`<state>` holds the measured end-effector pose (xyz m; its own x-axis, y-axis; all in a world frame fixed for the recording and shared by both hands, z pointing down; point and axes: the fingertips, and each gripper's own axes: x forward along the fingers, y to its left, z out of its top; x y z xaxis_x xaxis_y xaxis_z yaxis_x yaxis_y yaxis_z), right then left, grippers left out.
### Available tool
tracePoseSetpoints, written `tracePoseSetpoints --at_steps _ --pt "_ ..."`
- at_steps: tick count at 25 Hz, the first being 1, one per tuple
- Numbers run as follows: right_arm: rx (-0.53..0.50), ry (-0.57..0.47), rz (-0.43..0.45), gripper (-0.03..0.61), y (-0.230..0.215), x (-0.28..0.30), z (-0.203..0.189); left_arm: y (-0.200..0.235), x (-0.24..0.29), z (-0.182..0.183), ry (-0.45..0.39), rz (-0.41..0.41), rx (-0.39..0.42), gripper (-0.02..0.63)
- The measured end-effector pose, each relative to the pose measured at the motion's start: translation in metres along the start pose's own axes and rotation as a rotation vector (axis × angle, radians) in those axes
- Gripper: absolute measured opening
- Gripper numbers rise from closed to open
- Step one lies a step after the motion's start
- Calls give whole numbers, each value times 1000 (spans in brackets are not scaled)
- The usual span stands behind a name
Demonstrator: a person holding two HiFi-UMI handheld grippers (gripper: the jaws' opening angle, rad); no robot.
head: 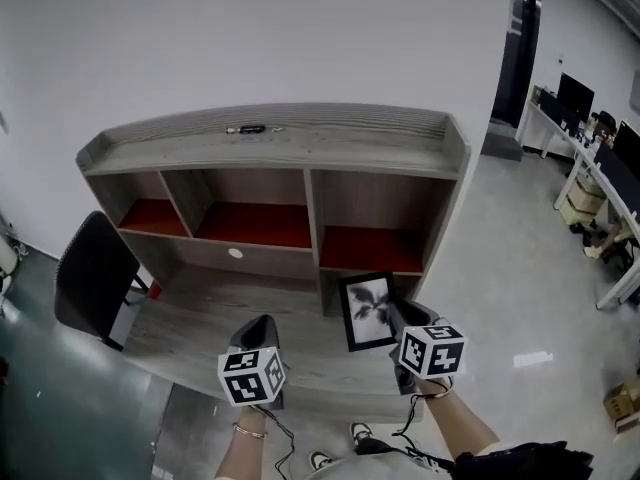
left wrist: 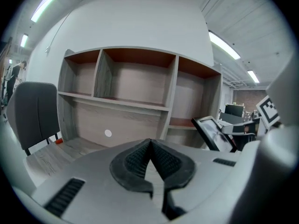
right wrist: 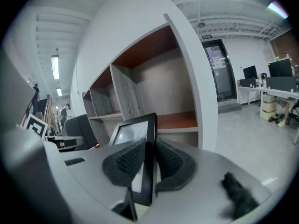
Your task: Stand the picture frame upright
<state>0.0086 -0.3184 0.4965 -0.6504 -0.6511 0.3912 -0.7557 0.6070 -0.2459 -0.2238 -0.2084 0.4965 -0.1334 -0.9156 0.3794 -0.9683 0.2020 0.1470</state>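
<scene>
Count: one picture frame [head: 367,311], two grippers, one table [head: 200,313], one shelf unit [head: 275,153] with three open compartments, one chair [head: 93,273].

Picture frame: black rim, a dark leafy print on a pale ground. It stands on edge over the right part of the table, just in front of the divider between the middle and right compartments, and leans back a little. I cannot tell whether its bottom edge touches the table.

Surroundings: the shelf unit sits at the back of the grey wood-grain table, and its compartment floors are red. A small dark object [head: 246,129] lies on its top board, and a white round disc [head: 235,253] is on the back panel under the middle compartment. The dark chair is at the table's left end. Office desks with monitors [head: 598,163] are well apart, at the far right.

In the way: nothing lies between the frame and the shelf unit. The table in front of the left gripper is bare.

Left gripper [head: 262,322]: pads pressed together at the tips with nothing between them, held over the table left of the frame.

Right gripper [right wrist: 148,154]: pinching the frame's right-hand rim, one pad on the glass side and one behind.
</scene>
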Motion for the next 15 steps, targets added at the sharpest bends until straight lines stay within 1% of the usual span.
tracePoseSetpoints --at_steps 7,15 --pt "-27 -97 -39 84 -1 -15 46 -16 2 52 -69 -62 77 12" --pt "-35 -192 -65 84 -1 -36 87 -35 2 94 -135 -113 84 12"
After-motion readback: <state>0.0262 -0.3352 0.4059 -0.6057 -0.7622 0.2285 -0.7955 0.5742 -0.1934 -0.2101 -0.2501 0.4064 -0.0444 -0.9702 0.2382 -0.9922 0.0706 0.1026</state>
